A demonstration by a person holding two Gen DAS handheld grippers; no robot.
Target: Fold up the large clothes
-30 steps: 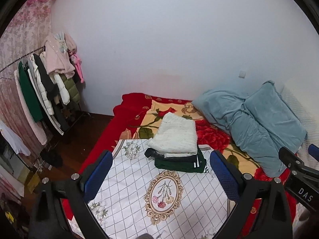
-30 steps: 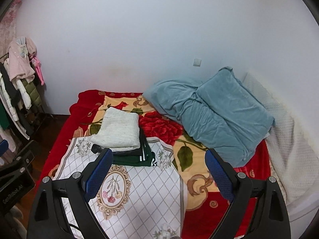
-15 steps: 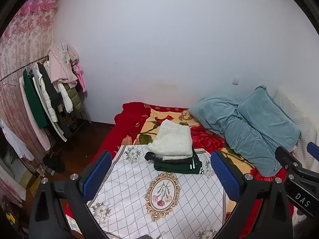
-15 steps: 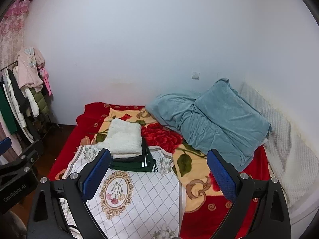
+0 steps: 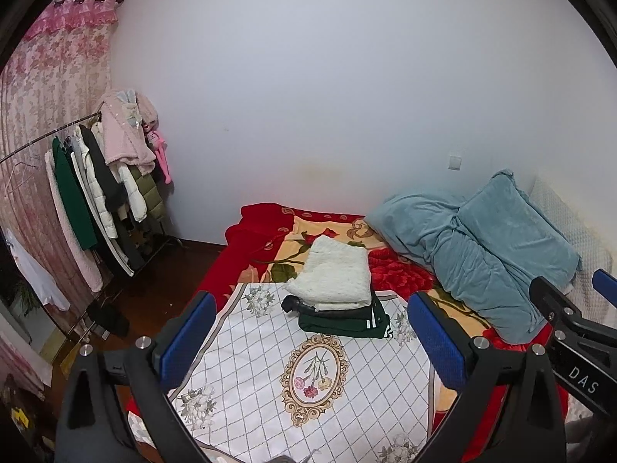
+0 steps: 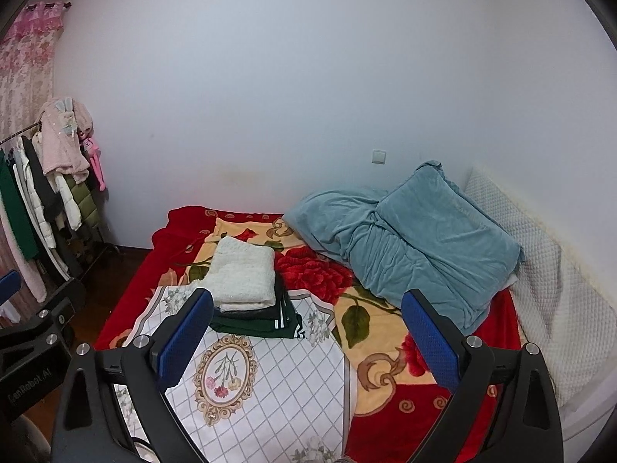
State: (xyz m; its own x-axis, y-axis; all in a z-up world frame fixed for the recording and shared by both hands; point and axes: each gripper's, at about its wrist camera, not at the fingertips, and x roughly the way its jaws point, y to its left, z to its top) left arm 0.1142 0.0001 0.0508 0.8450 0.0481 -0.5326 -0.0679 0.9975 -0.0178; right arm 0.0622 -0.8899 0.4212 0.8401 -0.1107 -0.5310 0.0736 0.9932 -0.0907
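A stack of folded clothes lies on the bed: a white fluffy garment [image 5: 333,276] [image 6: 243,276] on top, a black one under it, and a dark green one with white stripes [image 5: 347,322] [image 6: 262,324] at the bottom. The stack rests at the far edge of a white checked cloth [image 5: 308,378] [image 6: 270,386] with flower prints. My left gripper [image 5: 308,339] is open and empty, held well above and short of the stack. My right gripper [image 6: 306,337] is open and empty too, beside the left one, whose body shows at the left edge of the right wrist view.
A red flowered blanket [image 6: 378,351] covers the bed. A crumpled blue quilt [image 5: 482,254] [image 6: 412,239] lies at the back right, with a white quilted cover [image 6: 547,281] along the right wall. A rack of hanging clothes [image 5: 96,200] [image 6: 46,193] stands on the wooden floor at left.
Both grippers have pulled back and risen from the bed, so the stack looks smaller and farther, and more wall and rack show. Both stay open and empty.
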